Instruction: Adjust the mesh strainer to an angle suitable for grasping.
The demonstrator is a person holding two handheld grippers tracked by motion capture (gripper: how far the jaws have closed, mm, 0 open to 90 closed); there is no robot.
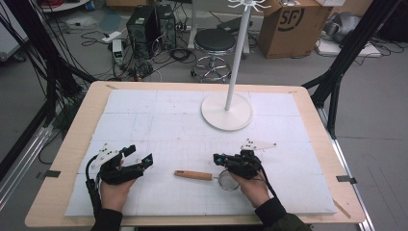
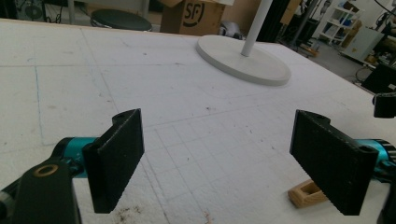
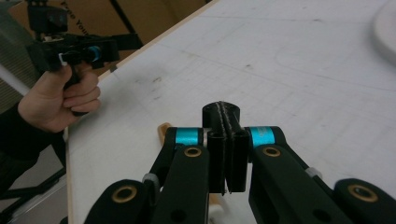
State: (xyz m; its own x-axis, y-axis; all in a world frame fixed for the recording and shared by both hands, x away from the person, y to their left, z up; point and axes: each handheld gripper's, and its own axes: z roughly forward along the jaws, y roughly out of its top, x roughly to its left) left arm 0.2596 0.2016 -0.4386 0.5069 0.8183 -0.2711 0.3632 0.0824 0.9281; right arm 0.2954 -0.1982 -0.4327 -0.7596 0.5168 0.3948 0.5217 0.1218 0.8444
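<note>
High view: the left tongs (image 1: 144,161) and right tongs (image 1: 217,158) sit near the table's (image 1: 72,139) front, a wooden-handled strainer (image 1: 207,176) between them. Left gripper view: its jaws gape wide, the handle end beside the right jaw. Right gripper view: its jaws are pressed together over the handle; whether they pinch it is unclear.

White gridded mat (image 1: 159,125), pale wood table (image 1: 77,139), white stand (image 1: 226,111), tan handle (image 1: 193,175), black-and-teal left gripper (image 1: 144,156)
</note>
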